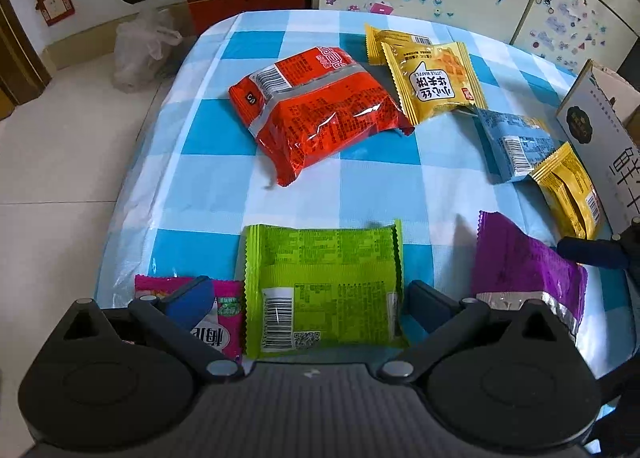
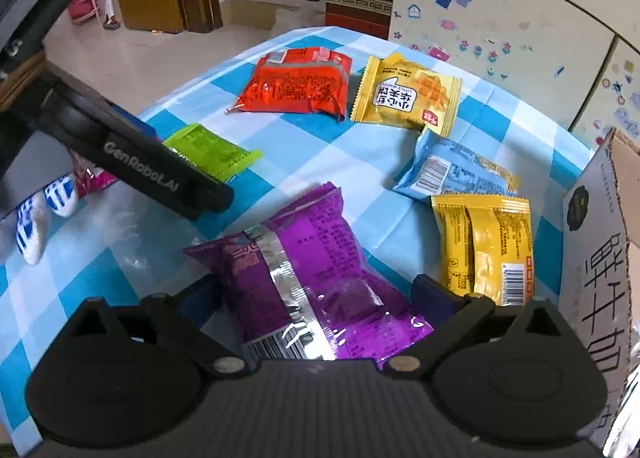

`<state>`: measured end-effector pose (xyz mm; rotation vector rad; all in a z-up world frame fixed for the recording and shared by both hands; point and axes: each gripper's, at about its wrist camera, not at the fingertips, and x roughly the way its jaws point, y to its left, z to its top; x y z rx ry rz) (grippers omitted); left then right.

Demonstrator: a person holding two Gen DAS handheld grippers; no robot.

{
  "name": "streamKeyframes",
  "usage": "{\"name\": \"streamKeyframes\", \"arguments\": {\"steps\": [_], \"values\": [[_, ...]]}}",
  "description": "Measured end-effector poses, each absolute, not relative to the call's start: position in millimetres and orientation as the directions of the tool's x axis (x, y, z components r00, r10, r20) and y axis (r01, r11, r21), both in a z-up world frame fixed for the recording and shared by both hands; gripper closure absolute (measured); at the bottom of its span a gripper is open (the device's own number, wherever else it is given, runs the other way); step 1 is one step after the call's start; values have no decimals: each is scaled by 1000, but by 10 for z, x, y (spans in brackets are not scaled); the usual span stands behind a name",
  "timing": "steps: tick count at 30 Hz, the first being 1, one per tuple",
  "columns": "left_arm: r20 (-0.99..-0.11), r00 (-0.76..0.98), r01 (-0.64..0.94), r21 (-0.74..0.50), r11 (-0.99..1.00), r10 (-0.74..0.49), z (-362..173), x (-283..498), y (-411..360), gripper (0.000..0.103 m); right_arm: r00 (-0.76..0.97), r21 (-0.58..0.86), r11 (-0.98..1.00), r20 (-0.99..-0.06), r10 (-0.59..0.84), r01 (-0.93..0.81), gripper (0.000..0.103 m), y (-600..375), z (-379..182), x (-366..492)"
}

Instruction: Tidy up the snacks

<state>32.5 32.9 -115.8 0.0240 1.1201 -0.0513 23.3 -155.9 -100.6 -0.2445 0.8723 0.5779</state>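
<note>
My left gripper (image 1: 312,294) stands open over the near table edge, and a green snack packet (image 1: 320,282) lies flat between its fingers. Its left finger (image 1: 192,298) hangs over a pink packet (image 1: 230,310). My right gripper (image 2: 316,294) is open too, its fingers on either side of a purple packet (image 2: 320,258) that rests on the checked cloth (image 2: 340,162); the pads do not press on it. The purple packet (image 1: 520,262) also shows at the right of the left wrist view. The cardboard box (image 2: 600,238) stands open at the far right.
Farther back lie a red packet (image 1: 316,114), two yellow waffle packets (image 1: 436,82), a light-blue packet (image 1: 516,142) and a yellow packet (image 1: 568,190) beside the box (image 1: 600,126). A gloved hand (image 2: 36,226) holds the left gripper. The table drops off to tiled floor on the left.
</note>
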Motion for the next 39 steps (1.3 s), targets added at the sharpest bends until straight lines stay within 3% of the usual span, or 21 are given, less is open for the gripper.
{"name": "streamKeyframes", "arguments": {"steps": [15, 19, 23, 29, 39], "values": [[-904, 428, 31, 1, 1000, -13, -1152, 343, 308, 0, 504, 41, 840, -784, 363, -542, 1, -1524, -1003, 279], [-902, 431, 36, -2, 999, -17, -1150, 327, 278, 0, 506, 42, 842, -783, 362, -538, 11, -1529, -983, 279], [-897, 440, 56, -13, 998, -37, -1101, 291, 236, 14, 504, 55, 847, -783, 365, -528, 21, -1543, -937, 280], [-890, 449, 45, -67, 997, -81, -1032, 277, 232, 32, 507, 71, 859, -782, 363, -507, 25, -1568, -900, 286], [-888, 450, -3, -106, 994, -93, -906, 269, 248, 35, 535, 100, 885, -764, 360, -454, 25, -1652, -784, 324]]}}
